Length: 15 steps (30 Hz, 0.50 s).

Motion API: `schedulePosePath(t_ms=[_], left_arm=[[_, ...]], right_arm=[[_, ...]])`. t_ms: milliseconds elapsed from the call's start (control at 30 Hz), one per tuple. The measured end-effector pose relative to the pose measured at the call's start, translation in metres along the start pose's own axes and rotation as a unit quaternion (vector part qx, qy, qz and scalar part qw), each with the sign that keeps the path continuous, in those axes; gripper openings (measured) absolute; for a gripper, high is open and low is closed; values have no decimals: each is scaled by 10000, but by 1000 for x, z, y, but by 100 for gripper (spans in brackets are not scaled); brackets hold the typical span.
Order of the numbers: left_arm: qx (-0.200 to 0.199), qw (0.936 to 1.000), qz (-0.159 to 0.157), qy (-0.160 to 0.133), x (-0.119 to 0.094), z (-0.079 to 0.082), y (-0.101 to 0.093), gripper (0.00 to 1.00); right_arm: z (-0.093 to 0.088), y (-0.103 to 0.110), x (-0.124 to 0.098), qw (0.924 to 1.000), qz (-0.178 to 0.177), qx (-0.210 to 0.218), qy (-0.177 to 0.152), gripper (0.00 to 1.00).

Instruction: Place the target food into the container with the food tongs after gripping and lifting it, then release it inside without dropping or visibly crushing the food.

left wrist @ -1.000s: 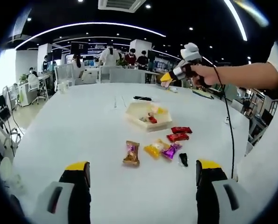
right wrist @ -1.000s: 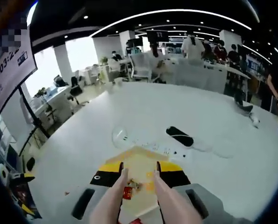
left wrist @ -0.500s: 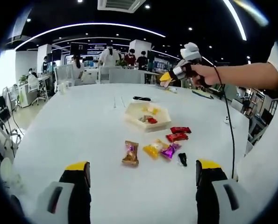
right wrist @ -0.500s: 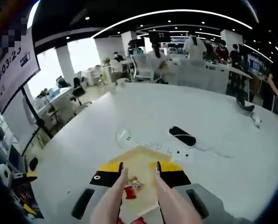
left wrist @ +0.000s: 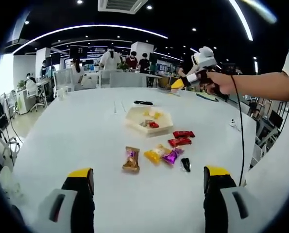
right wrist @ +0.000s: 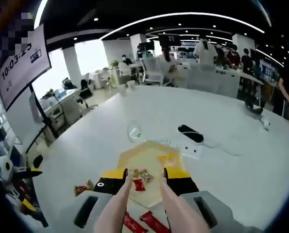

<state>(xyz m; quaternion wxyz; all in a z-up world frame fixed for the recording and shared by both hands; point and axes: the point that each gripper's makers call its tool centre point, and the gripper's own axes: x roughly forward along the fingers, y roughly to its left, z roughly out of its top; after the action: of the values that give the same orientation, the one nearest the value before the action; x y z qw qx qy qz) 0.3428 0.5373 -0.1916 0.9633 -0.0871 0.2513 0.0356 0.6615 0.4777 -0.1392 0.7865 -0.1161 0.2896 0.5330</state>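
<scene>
Several wrapped candies (left wrist: 156, 154) lie on a white table (left wrist: 76, 136) in an office.

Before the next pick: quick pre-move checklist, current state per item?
1. Tongs empty, tips apart: ok.
2. Hexagonal container upright, candies inside: ok.
3. Loose candies on table, e.g. yellow candy, purple candy, red bars: ok, separate and reachable.
4. Right gripper raised clear of the container: ok.
5. Left gripper open, off the candies: ok.
6. Right gripper's grip on tongs: cannot tell.
</scene>
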Motion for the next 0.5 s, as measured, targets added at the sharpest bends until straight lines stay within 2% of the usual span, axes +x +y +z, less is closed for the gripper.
schedulePosePath(t_ms=[200, 267, 500], left_arm=[[141, 9997, -182, 69, 5, -3, -11, 94], [182, 9995, -238, 94, 7, -3, -14, 94], [389, 9979, -483, 174, 14, 0, -24, 94]], right_arm=[[-35, 25, -29, 9997, -10, 210, -114, 29], [-46, 22, -32, 9995, -52, 281, -158, 29], [-74, 42, -57, 9981, -105, 514, -335, 29]])
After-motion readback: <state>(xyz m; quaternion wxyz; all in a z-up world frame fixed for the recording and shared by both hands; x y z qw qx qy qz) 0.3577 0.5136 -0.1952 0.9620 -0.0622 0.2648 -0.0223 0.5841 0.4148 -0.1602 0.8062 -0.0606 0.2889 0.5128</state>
